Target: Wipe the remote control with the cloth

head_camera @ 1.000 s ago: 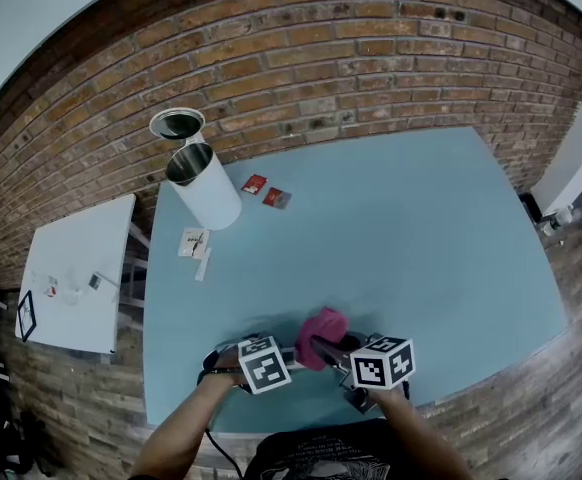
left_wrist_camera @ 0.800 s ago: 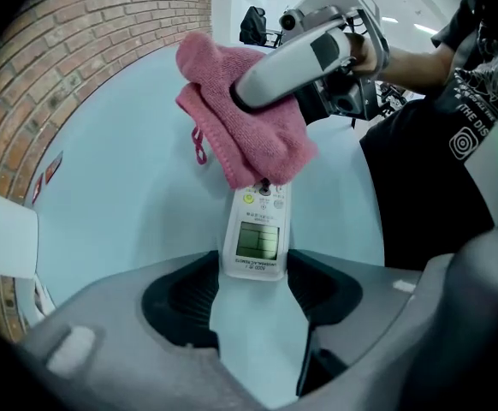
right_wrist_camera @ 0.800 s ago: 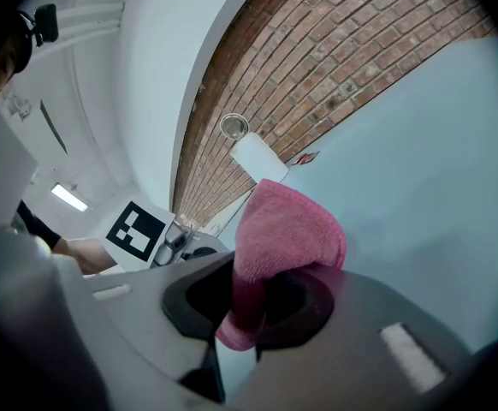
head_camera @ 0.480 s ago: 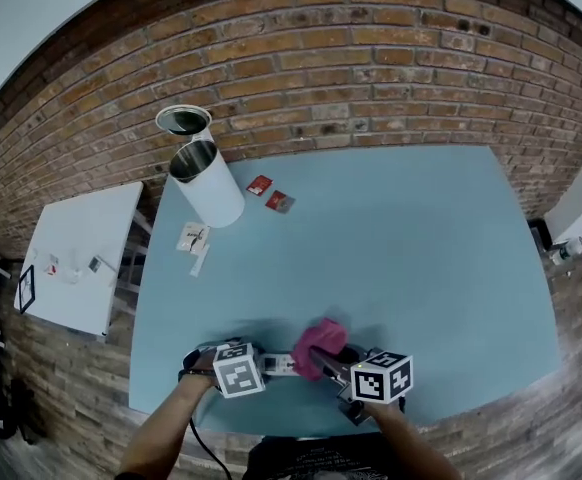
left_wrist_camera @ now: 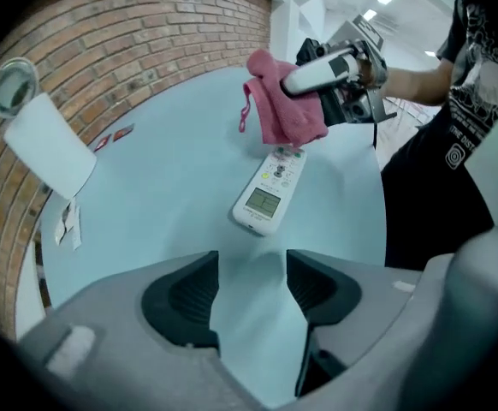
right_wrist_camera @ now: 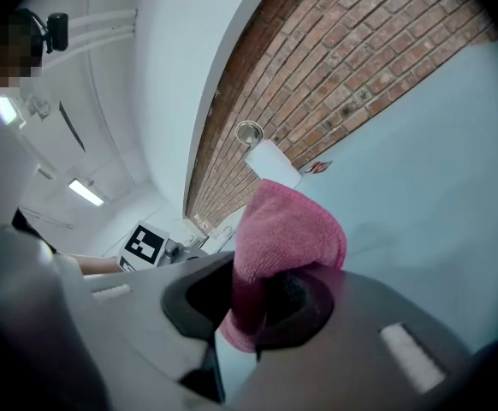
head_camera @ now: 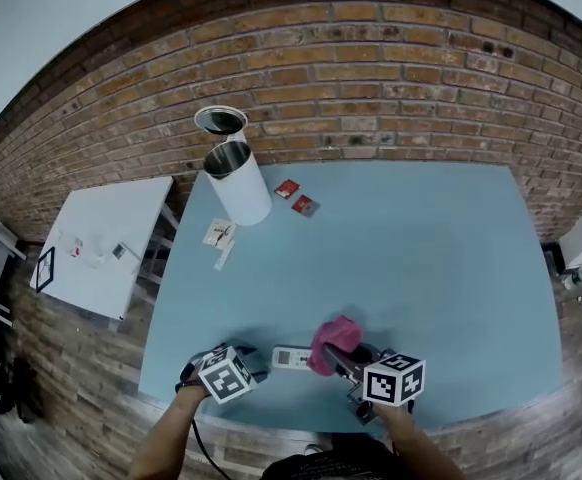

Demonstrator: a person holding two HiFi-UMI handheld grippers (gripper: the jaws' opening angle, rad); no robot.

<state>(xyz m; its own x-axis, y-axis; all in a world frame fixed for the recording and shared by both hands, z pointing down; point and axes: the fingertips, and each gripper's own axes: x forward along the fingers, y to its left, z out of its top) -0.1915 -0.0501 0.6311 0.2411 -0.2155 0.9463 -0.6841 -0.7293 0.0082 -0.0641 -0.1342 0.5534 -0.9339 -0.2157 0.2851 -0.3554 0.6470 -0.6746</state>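
**Remote flat on the table, its far end under the clamped cloth**

The remote control (left_wrist_camera: 270, 191) lies face up on the blue table (head_camera: 421, 248) near your edge, with its display end toward your left gripper (left_wrist_camera: 251, 294). That gripper's jaws stand apart with only bare table between them, clear of the remote. The button end goes under the pink cloth (left_wrist_camera: 279, 110), so you cannot see whether cloth and remote touch there. Your right gripper (right_wrist_camera: 253, 302) is clamped on this cloth — a fold bulges over the jaws and hides the remote fully in the right gripper view. At the far corner, by the brick wall (head_camera: 371, 88), stands a white cylinder (head_camera: 239, 183), with two red packets (head_camera: 296, 196) and paper slips (head_camera: 219, 236) near it — their print is too small to read.
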